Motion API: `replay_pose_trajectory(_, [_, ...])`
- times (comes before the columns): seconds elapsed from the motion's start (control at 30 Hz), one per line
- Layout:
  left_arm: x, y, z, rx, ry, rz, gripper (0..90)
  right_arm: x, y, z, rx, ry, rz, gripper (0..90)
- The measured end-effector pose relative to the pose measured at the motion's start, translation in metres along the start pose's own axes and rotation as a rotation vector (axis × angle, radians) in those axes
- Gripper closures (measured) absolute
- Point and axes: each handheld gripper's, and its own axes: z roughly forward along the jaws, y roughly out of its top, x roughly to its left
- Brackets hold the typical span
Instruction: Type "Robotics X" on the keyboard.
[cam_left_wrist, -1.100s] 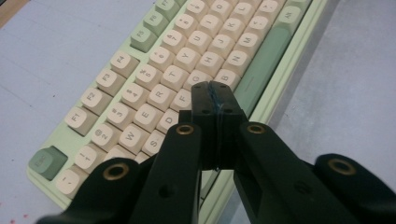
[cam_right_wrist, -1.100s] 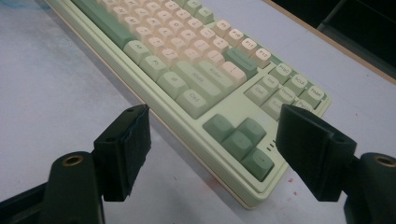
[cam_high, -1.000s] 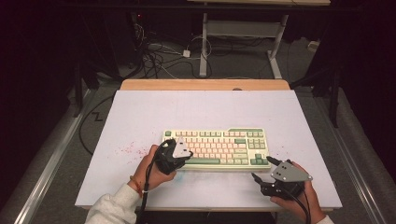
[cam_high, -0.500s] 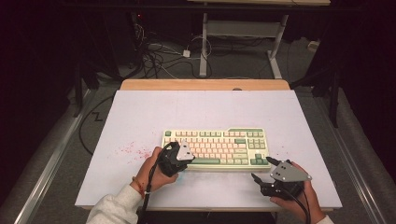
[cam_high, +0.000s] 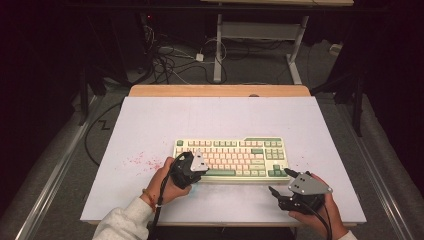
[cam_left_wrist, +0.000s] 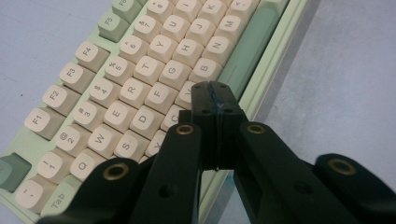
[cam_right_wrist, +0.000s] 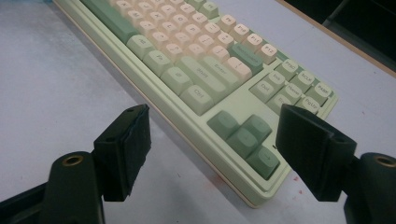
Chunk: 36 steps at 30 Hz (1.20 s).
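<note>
**Ana:** Black jaws pressed flat together on the left gripper (cam_left_wrist: 215, 100), nothing between them, tip hanging over the keyboard (cam_left_wrist: 140, 88) around the V key, low in the letter block. Whether it touches a cap I can't tell.

**Ben:** Looks like key-pressing to me, the clenched tip used as a poking finger. From above, that left gripper (cam_high: 192, 167) sits at the lower left part of the keyboard (cam_high: 230, 157), which lies in the lower middle of the frame on the white table (cam_high: 215, 120).

**Ana:** And the right gripper (cam_right_wrist: 212, 149)? Jaws spread wide, holding nothing, the keyboard's arrow keys (cam_right_wrist: 245, 135) showing between them.

**Ben:** In the high view it waits at the lower right (cam_high: 280, 182), just off the keyboard's near right corner, apart from it.

**Ana:** Next move, I'd judge: a short straight dip onto one cap, centred, so neighbours don't go down too.

**Ben:** Agreed, light pressure. The board lies loose; a slanted push could slide it. Red specks (cam_high: 142, 161) mark the table to its left.
</note>
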Motion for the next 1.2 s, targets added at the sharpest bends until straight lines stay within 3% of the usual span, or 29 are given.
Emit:
replay_pose_trajectory(0.07, [0.0, -0.001, 0.006, 0.034, -0.013, 0.009, 87.3, 0.0, 0.0, 0.0, 0.002, 0.001, 0.0, 26.5])
replay_pose_trajectory(0.13, [-0.001, -0.004, 0.011, 0.02, -0.017, 0.004, 87.3, 0.0, 0.0, 0.001, 0.007, 0.003, 0.0, 26.5])
replay_pose_trajectory(0.2, [-0.003, -0.001, 0.008, 0.036, -0.005, 0.025, 87.2, 0.0, 0.0, 0.001, 0.009, 0.004, -0.002, 26.5])
replay_pose_trajectory(0.77, [0.006, 0.0, -0.014, -0.044, 0.034, -0.003, 83.9, -0.001, 0.0, -0.001, 0.003, -0.003, 0.001, 26.5])
replay_pose_trajectory(1.0, [0.009, -0.002, -0.019, -0.069, 0.058, -0.008, 76.4, -0.002, 0.0, -0.001, -0.002, -0.008, 0.008, 26.6])
replay_pose_trajectory(1.2, [0.01, -0.004, -0.021, -0.084, 0.091, -0.004, 63.0, -0.003, 0.0, -0.002, -0.005, -0.01, 0.01, 26.5])
